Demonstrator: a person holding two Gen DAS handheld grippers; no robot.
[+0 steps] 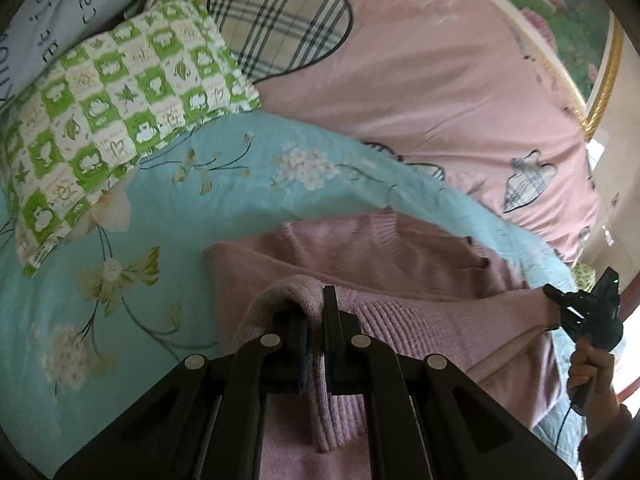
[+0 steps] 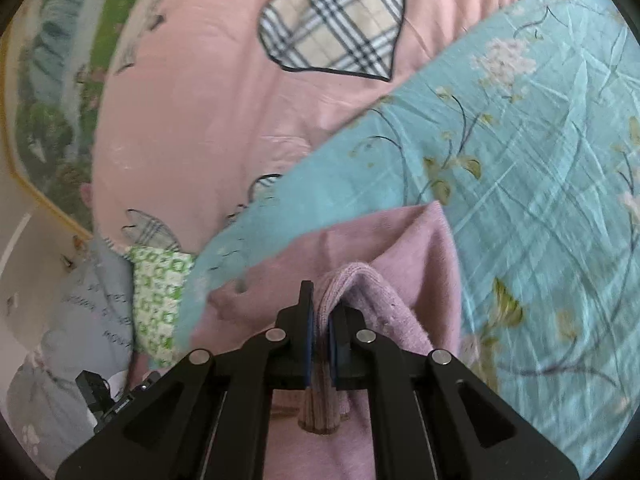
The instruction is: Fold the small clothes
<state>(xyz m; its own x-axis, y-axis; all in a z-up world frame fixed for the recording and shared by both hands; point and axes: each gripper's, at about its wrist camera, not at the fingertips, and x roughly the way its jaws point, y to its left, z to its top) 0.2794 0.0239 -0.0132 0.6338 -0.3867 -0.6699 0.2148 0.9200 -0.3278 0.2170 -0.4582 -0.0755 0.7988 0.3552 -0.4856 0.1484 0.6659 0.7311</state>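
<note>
A pink knitted sweater (image 1: 400, 264) lies on a light blue floral sheet (image 1: 160, 208). My left gripper (image 1: 316, 308) is shut on a ribbed edge of the sweater and holds it lifted. My right gripper (image 2: 322, 300) is shut on another ribbed edge of the same sweater (image 2: 380, 248). The right gripper also shows in the left wrist view (image 1: 560, 300) at the far right, pinching the sweater's corner. The sweater's edge stretches between the two grippers. Part of the left gripper shows at the lower left of the right wrist view (image 2: 104, 396).
A green and white checked pillow (image 1: 112, 120) lies at the left on the blue sheet. A pink quilt (image 1: 440, 100) with plaid hearts covers the bed behind. A grey lettered pillow (image 1: 52, 12) is at the far left. A framed picture (image 1: 576, 32) stands behind.
</note>
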